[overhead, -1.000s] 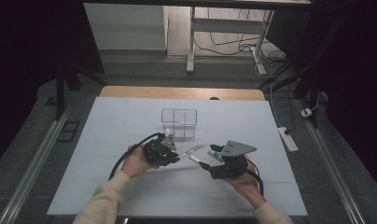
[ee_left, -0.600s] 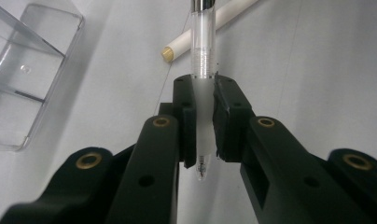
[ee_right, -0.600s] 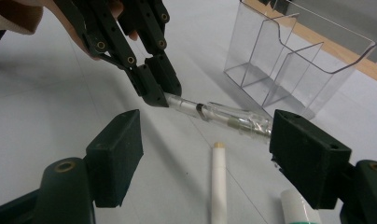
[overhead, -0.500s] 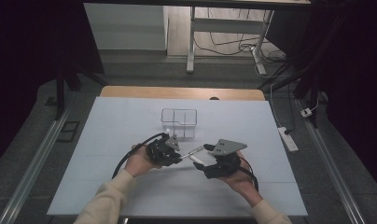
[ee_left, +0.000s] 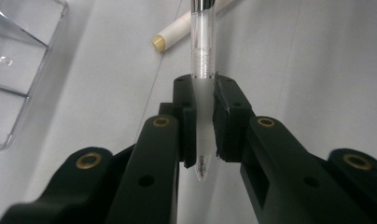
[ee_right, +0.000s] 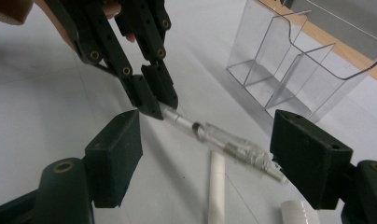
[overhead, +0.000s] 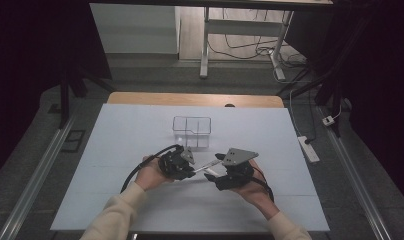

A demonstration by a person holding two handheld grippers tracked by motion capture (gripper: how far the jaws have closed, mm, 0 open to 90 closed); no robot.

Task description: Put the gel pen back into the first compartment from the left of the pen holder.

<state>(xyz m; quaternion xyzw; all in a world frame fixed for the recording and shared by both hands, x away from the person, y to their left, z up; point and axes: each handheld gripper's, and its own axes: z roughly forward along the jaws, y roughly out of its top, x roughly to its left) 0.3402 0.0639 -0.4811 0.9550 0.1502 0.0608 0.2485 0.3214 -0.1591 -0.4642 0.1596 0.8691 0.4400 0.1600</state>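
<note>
One clear pen [ee_right: 224, 140] is being held at its tip end by the left gripper [ee_left: 204, 116], just above the counter [overhead: 115, 150] near its middle, in front of the person. In the left gripper view the fingers [ee_left: 184, 121] are being pressed tight against the frosted grip section, with the writing point sticking out below them and the transparent barrel running away from the camera. In the right gripper view the barrel is being shown slanting down to the right, its far end lying between the two fingers [ee_right: 116, 149] of the right gripper [ee_right: 210, 163]. Those fingers are being kept wide apart, one on each side of the pen, and nothing is being gripped by them.

Two white pieces are being seen on the counter under and beside the pen: a white tube [ee_right: 217, 191] lying just below the barrel and a short white cap [ee_right: 298, 212] near the right finger. A clear divided organiser [overhead: 191, 131] is being left standing upright a little beyond the grippers. In the high view both grippers, left [overhead: 190, 167] and right [overhead: 215, 177], are being held close together, tips facing each other.
</note>
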